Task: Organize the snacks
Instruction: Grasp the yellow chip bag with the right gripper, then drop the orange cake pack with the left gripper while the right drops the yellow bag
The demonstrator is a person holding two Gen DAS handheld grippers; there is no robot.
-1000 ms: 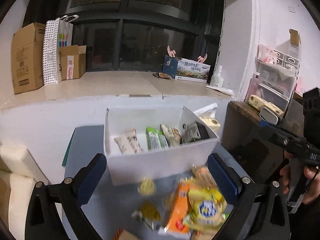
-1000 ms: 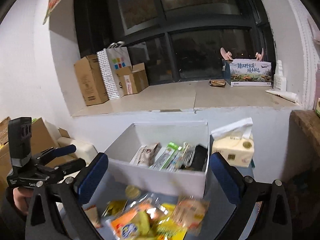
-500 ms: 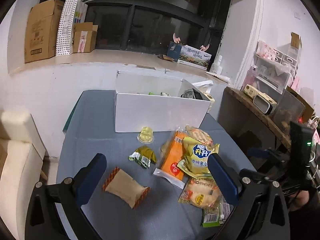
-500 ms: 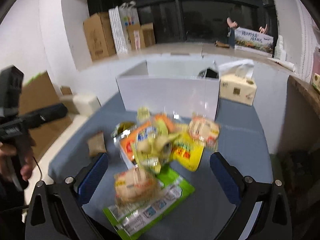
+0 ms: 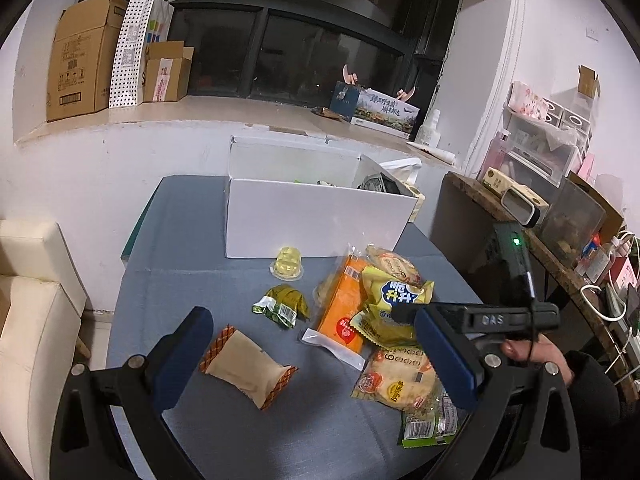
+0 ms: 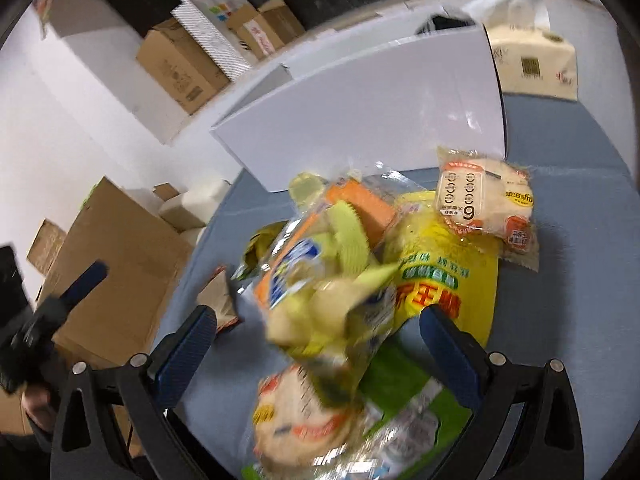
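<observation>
Loose snacks lie on the blue-grey table (image 5: 188,264) in front of a white box (image 5: 316,220) that holds more packets. My left gripper (image 5: 316,356) hovers open above the table; a brown packet (image 5: 246,368) lies between its fingers, nearer the left one. Beyond it are a green-gold packet (image 5: 282,306), a jelly cup (image 5: 287,264), an orange packet (image 5: 344,308) and a yellow packet (image 5: 396,292). My right gripper (image 6: 320,344) is open and low over the pile, with a blurred yellow packet (image 6: 332,304) between its fingers. A bun packet (image 6: 484,204) lies farther right.
A tissue box (image 6: 532,60) stands right of the white box (image 6: 380,112). Cardboard boxes (image 5: 80,76) and a paper bag sit on the window ledge. A cream chair (image 5: 32,320) is at the table's left, a cluttered wooden shelf (image 5: 520,216) at its right.
Both grippers have pulled back from over the white box and dropped toward the loose snacks. The right one has closed in on the pile, its view blurred by motion.
</observation>
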